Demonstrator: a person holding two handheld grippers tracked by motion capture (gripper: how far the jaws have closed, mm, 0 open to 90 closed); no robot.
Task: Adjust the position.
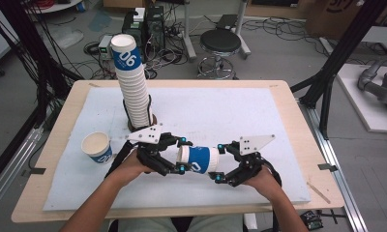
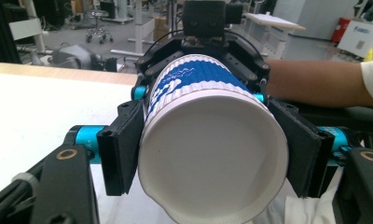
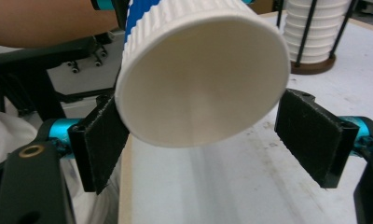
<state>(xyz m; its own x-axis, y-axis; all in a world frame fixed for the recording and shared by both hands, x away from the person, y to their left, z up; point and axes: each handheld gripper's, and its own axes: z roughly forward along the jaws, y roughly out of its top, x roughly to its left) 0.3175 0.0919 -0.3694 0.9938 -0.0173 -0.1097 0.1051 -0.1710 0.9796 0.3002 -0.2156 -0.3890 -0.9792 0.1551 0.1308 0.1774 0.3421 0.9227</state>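
A white ribbed paper cup with a blue band (image 1: 199, 160) lies level above the white mat (image 1: 220, 111), between my two grippers. My left gripper (image 1: 182, 154) is shut on its narrower base end. In the left gripper view both pads (image 2: 121, 149) press the cup (image 2: 212, 154) from the sides. My right gripper (image 1: 219, 162) stands open around the cup's wide mouth end. In the right gripper view the cup (image 3: 203, 74) sits against the left pad (image 3: 103, 140), while the right pad (image 3: 310, 135) stands apart from it.
A tall leaning stack of the same cups (image 1: 133, 82) stands in a black wire holder behind the left gripper, also seen as a stack (image 3: 313, 32). A single upright cup (image 1: 96, 147) sits on the mat at the left. The wooden table edge (image 1: 298, 121) runs along the right.
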